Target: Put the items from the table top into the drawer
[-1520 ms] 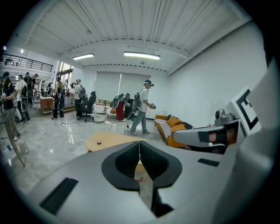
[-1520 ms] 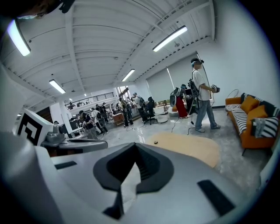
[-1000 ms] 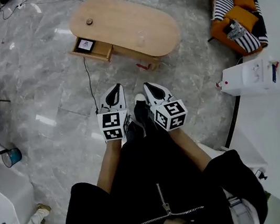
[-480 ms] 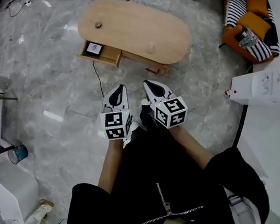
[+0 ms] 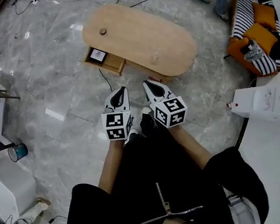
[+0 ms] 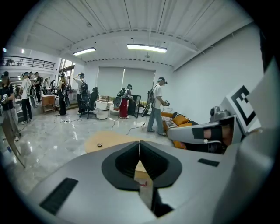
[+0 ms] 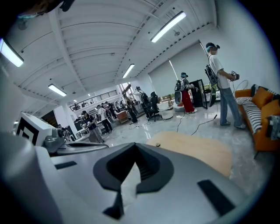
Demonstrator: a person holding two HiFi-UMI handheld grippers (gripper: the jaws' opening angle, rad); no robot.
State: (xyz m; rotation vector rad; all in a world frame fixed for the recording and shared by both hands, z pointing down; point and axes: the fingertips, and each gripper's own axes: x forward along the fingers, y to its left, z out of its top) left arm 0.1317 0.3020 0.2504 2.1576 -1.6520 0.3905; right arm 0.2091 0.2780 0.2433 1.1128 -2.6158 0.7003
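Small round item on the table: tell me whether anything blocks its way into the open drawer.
Nothing visible does. The small round item lies on bare table top near the edge above the open drawer. A flat item already lies in the drawer, with bare room beside it.

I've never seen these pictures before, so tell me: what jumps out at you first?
The big oval wooden table in the middle of the room, with its drawer pulled open on the near side. Next come the left gripper and right gripper, held side by side in front of the person, both shut and empty, with black-and-white squares on them. At the right edge sits a bright orange sofa.
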